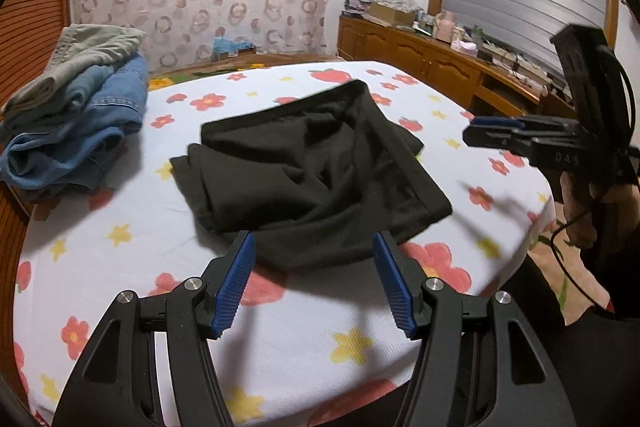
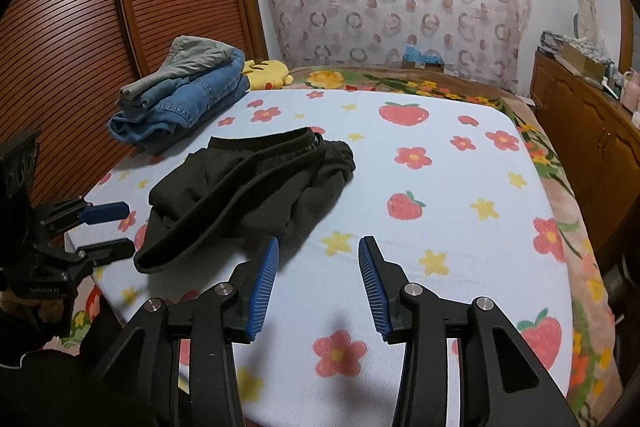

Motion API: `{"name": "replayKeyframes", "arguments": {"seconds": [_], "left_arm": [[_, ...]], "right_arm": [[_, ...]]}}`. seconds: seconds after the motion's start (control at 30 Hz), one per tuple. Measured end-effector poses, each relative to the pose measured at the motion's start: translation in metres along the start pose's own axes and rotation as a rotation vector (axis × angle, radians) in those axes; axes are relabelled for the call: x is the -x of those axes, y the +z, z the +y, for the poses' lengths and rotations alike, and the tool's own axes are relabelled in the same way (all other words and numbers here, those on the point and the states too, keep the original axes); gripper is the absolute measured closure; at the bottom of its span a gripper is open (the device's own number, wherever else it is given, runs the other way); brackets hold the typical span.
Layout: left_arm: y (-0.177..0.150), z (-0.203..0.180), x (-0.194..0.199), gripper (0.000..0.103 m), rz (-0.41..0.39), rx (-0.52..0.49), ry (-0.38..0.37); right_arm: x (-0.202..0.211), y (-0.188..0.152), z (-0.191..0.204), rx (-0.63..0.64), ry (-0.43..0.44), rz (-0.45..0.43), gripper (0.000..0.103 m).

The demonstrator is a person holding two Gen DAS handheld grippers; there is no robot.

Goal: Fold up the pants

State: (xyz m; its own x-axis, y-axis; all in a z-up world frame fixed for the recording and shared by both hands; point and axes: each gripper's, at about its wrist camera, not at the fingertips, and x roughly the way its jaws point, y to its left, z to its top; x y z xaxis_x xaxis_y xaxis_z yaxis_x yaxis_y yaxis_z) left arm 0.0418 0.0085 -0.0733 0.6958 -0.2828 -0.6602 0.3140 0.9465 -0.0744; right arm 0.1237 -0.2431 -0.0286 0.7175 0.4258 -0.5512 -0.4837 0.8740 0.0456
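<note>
While black pants (image 1: 308, 171) lie folded on the floral sheet (image 1: 320, 355), left claw (image 1: 314, 281) released, right claw (image 2: 318, 285) released, both empty.

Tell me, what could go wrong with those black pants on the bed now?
1. The pants look folded but bunched and wrinkled, so the loose layers may slump open.
2. Both the left gripper and right gripper have open jaws with nothing between them; a careless regrab might catch just one layer and undo the fold.
3. The pants lie near the bed's edge, so a nudge could slide them off.
</note>
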Motion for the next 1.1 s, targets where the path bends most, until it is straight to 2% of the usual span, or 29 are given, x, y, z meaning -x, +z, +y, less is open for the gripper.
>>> {"name": "replayKeyframes", "arguments": {"seconds": [0.43,0.7,0.77,0.93,1.0,1.1], "left_arm": [[-0.004,-0.018,-0.006,0.041,0.025,-0.062,-0.044],[0.010,-0.025,-0.016,0.041,0.012,-0.101,-0.070],[0.016,-0.028,-0.019,0.047,0.007,-0.118,-0.077],[0.028,-0.030,-0.017,0.078,-0.020,-0.135,-0.097],[0.031,-0.026,-0.015,0.087,-0.030,-0.124,-0.104],[0.038,-0.017,-0.012,0.094,-0.036,-0.108,-0.068]], "right_arm": [[-0.005,-0.008,-0.003,-0.014,0.011,0.027,0.059],[-0.012,-0.008,0.001,-0.009,0.018,0.036,0.059],[-0.014,-0.009,0.002,-0.007,0.018,0.039,0.059],[-0.015,-0.010,0.003,-0.005,0.019,0.041,0.059],[-0.015,-0.010,0.003,-0.006,0.019,0.042,0.059],[-0.016,-0.010,0.002,-0.010,0.020,0.044,0.059]]}}
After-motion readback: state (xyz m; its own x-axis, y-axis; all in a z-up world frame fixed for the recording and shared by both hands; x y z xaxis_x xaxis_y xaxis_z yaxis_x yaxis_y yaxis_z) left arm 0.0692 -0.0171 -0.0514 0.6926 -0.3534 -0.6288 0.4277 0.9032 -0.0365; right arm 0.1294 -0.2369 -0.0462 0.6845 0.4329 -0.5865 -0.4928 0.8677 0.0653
